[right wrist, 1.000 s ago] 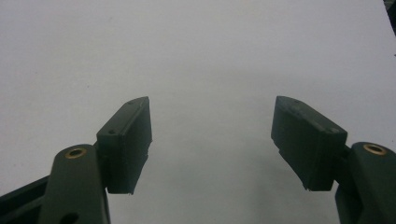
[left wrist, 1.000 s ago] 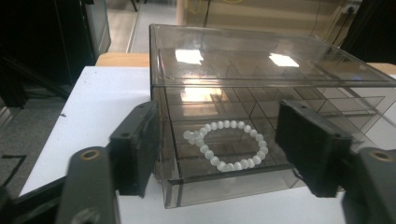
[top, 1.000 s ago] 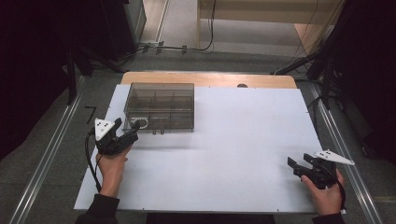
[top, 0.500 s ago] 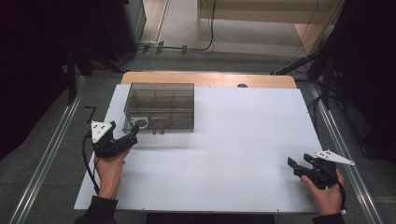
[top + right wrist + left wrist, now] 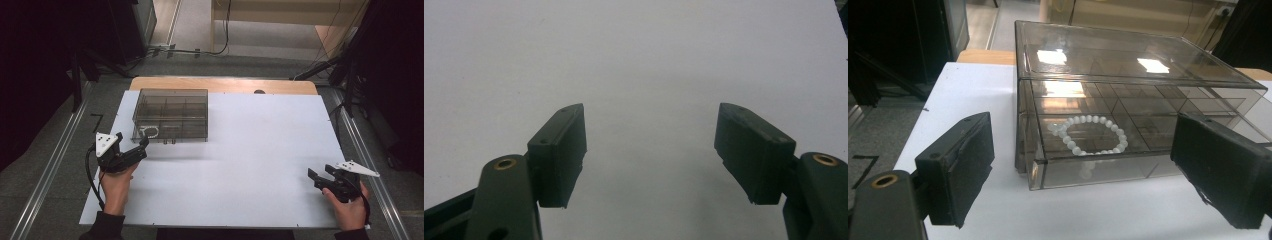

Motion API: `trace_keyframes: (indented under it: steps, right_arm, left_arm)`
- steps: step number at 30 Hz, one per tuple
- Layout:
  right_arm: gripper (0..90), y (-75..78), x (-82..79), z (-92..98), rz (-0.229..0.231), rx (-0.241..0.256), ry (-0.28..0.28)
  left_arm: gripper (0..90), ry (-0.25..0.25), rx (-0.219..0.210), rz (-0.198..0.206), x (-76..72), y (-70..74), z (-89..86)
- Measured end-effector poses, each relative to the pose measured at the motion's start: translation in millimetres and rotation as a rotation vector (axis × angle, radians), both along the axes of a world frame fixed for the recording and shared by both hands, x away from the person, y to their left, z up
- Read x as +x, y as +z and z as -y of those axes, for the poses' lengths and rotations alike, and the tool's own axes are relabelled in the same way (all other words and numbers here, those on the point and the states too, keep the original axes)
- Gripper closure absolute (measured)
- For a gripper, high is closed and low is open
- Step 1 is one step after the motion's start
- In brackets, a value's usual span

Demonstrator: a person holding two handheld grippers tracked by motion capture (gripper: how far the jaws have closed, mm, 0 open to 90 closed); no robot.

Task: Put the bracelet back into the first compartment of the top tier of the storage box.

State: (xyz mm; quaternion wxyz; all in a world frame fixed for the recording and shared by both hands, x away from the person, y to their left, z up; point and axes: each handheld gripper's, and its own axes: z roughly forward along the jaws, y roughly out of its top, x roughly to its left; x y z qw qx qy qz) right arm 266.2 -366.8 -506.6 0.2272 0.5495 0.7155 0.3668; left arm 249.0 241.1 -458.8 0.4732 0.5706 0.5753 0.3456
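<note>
Currently the jaws of the left gripper (image 5: 1083,170) stand wide apart with nothing between them; in the left gripper view they frame the near wall of the compartment box (image 5: 1128,100) from the lower left and lower right of the frame without touching it. In the high view the left gripper (image 5: 142,145) sits left of centre, just beside the lower left corner of the compartment box (image 5: 170,115).

The jaws of the right gripper (image 5: 651,150) are likewise apart and empty, over bare white desk (image 5: 639,50). In the high view the right gripper (image 5: 315,177) lies at the lower right of the frame, well apart from the box.

The box is smoky, translucent plastic with internal dividers and its lid down. It rests on the desk (image 5: 260,150) in the upper left part of the white surface. A white bead bracelet (image 5: 1088,135) lies inside a near compartment, at centre frame of the left gripper view; in the high view the bracelet (image 5: 149,132) appears at the box's lower left.

Step in hand, as a judgement: approach to the box, before any contact. The lid is shut, so the bracelet cannot be reached yet. The next move probably calls for bringing the left jaws level with the front edge or latch of the lid, with the right gripper brought across to steady the box.

No brand, label or legible writing can be made out on the box, the grippers or the desk.
</note>
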Motion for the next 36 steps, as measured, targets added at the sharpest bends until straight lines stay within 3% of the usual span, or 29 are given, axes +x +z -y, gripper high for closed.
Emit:
trace_keyframes:
  steps: [36]
  right_arm:
    - [27.3, 0.2, 0.0, 0.0, 0.004, 0.001, 0.001]
  left_arm:
    - [10.6, -0.072, 0.019, -0.045, -42.2, -20.5, 18.2]
